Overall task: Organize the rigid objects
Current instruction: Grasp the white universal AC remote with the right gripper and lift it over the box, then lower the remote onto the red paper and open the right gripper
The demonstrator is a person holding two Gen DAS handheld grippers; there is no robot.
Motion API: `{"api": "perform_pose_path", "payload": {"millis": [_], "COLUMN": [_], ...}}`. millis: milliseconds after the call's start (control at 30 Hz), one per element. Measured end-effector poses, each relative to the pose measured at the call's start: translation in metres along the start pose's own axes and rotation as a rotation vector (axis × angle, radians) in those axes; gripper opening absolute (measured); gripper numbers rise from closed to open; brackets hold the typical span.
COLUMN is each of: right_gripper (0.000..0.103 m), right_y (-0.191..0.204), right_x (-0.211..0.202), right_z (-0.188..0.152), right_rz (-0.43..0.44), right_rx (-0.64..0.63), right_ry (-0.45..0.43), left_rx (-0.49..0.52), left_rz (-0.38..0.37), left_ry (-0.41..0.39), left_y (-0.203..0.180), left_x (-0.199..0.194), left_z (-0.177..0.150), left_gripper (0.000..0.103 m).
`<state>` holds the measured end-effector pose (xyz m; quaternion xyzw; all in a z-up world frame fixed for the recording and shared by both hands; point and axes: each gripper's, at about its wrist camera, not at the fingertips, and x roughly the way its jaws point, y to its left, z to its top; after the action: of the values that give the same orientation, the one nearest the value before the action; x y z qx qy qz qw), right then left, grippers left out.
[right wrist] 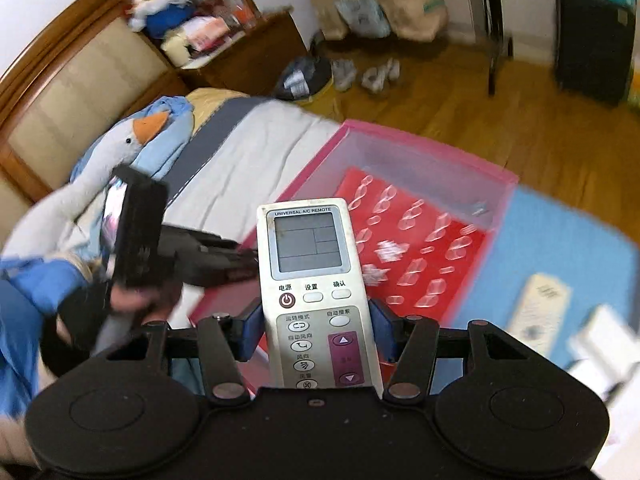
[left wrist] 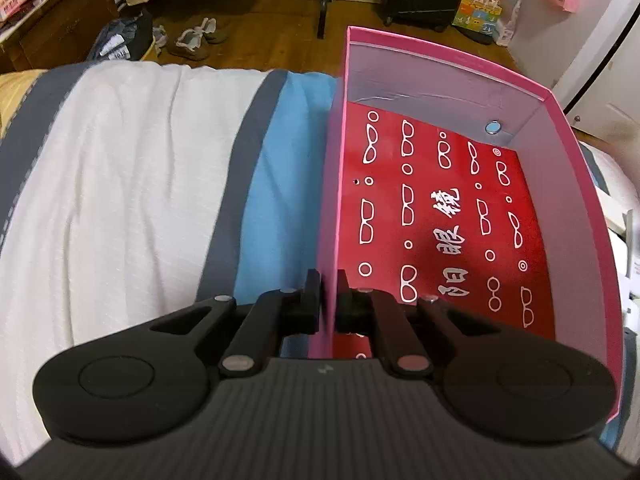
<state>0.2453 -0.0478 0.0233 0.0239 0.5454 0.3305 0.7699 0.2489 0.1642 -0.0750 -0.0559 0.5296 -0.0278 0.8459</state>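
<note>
- Looking through the left wrist first: the left gripper (left wrist: pixel 329 300) is pinched tight on the near left wall of the pink box (left wrist: pixel 576 184), so that hand is basically just anchoring it on the bed (left wrist: pixel 120 184). Box is open on top, red glasses-print liner on the floor, only a small blue disc (left wrist: pixel 493 127) in the far corner.
- Right wrist view: the right gripper (right wrist: pixel 316 332) is clamped on the sides of a white remote (right wrist: pixel 310 280), pads on its lower half, long axis running straight out along the fingers, screen end forward.
- The box (right wrist: pixel 420 160) sits ahead and below the remote's tip, so I'd say the right hand is the one to drop it in.
- A second remote (right wrist: pixel 538 312) lies on the blue cloth (right wrist: pixel 568 240) to the right, outside the box.
</note>
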Motion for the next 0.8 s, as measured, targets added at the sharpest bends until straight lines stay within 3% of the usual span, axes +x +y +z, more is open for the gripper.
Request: {"api": "perform_pose_path", "payload": {"millis": [100,333,800], "right_gripper": [0.061,0.060,0.061], "right_y": [-0.021,-0.060,-0.059], "right_x": [0.048,0.124,0.168], "right_z": [0.018,0.026,0.033], "right_rz": [-0.013,-0.010,0.002], "right_rx": [0.120,0.409,0.556], "right_ry": [0.038,0.145,0.145], "left_rx": [0.001,0.014,0.010], "left_rz": [-0.029,-0.059,-0.081], "left_ry": [-0.003,-0.004,0.000], "left_y": [-0.001,-0.002,0.000], "left_x": [-0.001,0.004,0.007], "left_z": [-0.001,-0.004,-0.005], "left_gripper": [0.007,0.008,0.009]}}
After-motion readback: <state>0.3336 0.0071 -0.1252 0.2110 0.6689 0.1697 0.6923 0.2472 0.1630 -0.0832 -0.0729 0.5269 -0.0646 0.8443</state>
